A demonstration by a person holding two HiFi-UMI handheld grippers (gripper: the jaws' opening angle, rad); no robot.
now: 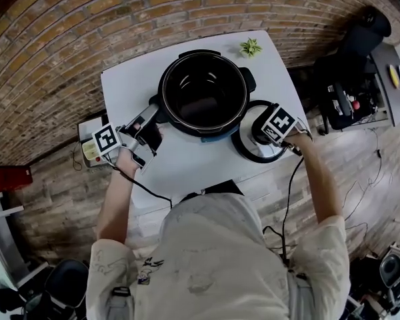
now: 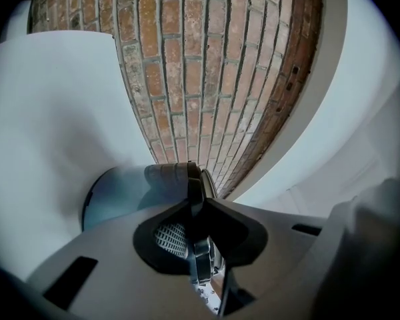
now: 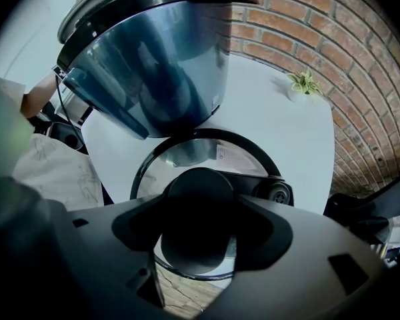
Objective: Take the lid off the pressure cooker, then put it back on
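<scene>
The black pressure cooker point(image 1: 203, 95) stands open on the white table point(image 1: 130, 85), its pot empty. The glass lid point(image 1: 245, 151) lies flat on the table to the cooker's right. My left gripper point(image 1: 150, 117) points level at the cooker's left side and is shut on its thin black side handle point(image 2: 195, 185), which sits edge-on between the jaws point(image 2: 197, 239). My right gripper point(image 1: 262, 134) points straight down over the lid and is shut on the lid's round black knob point(image 3: 197, 199). The lid's glass point(image 3: 187, 153) and the cooker's blue-grey body point(image 3: 153, 65) show beyond the right gripper point(image 3: 197, 231).
A small potted plant point(image 1: 251, 47) stands at the table's far right corner. A brick wall runs behind the table. A white box point(image 1: 90, 149) sits on the floor left of the table, and black equipment point(image 1: 350, 79) stands to the right.
</scene>
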